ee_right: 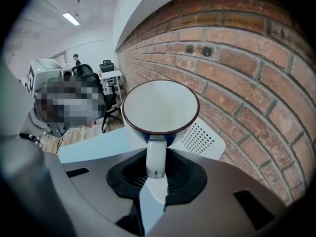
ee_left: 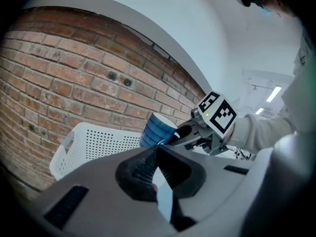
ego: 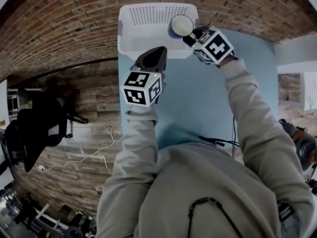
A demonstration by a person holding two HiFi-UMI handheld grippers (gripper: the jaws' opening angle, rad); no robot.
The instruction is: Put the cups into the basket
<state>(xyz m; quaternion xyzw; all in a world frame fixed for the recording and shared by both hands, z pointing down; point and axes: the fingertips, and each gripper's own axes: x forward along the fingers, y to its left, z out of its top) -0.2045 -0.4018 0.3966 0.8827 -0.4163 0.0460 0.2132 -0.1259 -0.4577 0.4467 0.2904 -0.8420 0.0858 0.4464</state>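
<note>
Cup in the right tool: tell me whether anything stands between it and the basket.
Nothing visible does. The right tool holds the cup by its handle above the right end of the basket. The left tool is at its near wall, aside from that path.

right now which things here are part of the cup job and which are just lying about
In the job: cup, held by its handle in the right gripper; white basket.
Lying about: black office chair; white cable on the floor.
</note>
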